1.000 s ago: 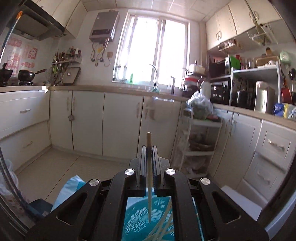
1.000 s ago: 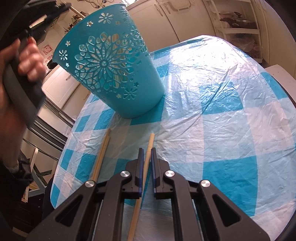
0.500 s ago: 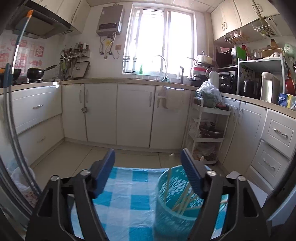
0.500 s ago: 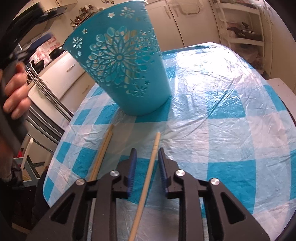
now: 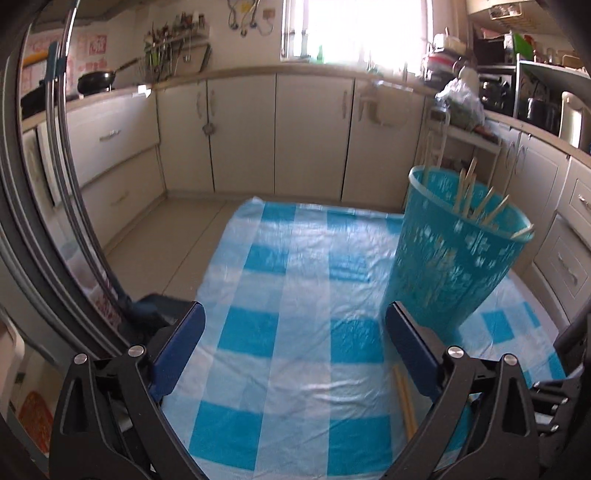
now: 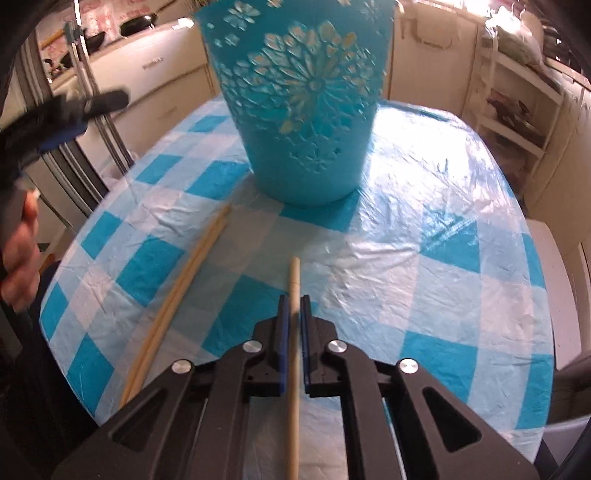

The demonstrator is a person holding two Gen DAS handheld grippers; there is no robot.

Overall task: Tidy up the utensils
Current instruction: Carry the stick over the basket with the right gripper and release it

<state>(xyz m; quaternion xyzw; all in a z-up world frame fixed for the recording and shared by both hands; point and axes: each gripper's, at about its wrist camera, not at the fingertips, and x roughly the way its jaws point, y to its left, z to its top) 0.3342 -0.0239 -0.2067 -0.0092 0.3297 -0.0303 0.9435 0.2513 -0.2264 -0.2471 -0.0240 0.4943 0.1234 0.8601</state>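
Tongs, right [image 6: 292,314]: now clamped on a chopstick [image 6: 294,280] at 6 o'clock of the basket [image 6: 306,110], where half a second ago they only straddled it. Left tongs [image 5: 293,339]: gaping and empty, having dropped their stick into the basket and backed off low over the tabletop [image 5: 295,258]. Two loose sticks [image 6: 184,284] lie at 8 o'clock. Likely next: lift, then drop in.

Both wrist cams low over table [image 5: 295,258], sharing basket [image 6: 306,110].

Blown-out window [image 5: 354,26], motion blur, fisheye warping
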